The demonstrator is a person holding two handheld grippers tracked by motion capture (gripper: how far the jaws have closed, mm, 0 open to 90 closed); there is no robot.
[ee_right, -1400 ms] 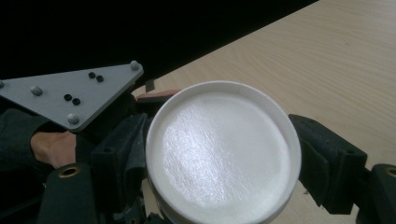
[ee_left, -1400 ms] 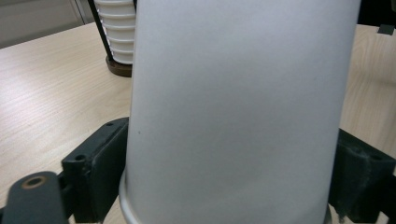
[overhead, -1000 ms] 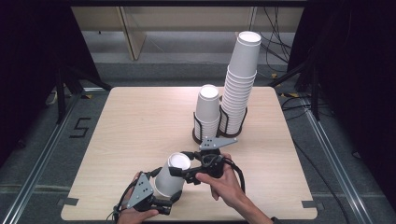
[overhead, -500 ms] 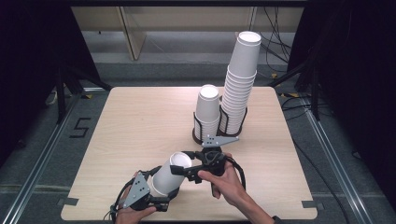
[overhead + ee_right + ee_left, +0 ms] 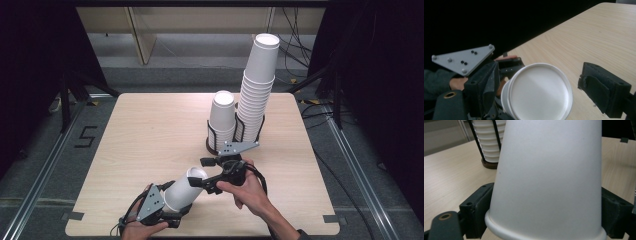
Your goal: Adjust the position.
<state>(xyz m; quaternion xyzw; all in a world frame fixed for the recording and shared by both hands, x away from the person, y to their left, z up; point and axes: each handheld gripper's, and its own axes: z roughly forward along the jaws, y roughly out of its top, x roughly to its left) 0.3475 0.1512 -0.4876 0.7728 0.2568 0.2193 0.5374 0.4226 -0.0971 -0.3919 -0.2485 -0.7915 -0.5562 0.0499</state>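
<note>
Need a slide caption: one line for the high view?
Left gripper clamps a white paper cup tilted over the wooden table; right gripper open at its base.

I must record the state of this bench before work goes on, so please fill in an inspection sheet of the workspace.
Surface: wooden table, bare and dry.
Job's things: white paper cup held tilted above the table; short cup stack and tall cup stack upright in a black wire holder.
Clutter: nothing seen.
Grippers: left tongs have just been closing and now clamp the cup near its rim; right tongs open around the cup's closed end.
Cables: black gripper cable trails beside the right hand; floor cables behind the table.
Surroundings: dark curtains, floor rails, a taped "5".
</note>
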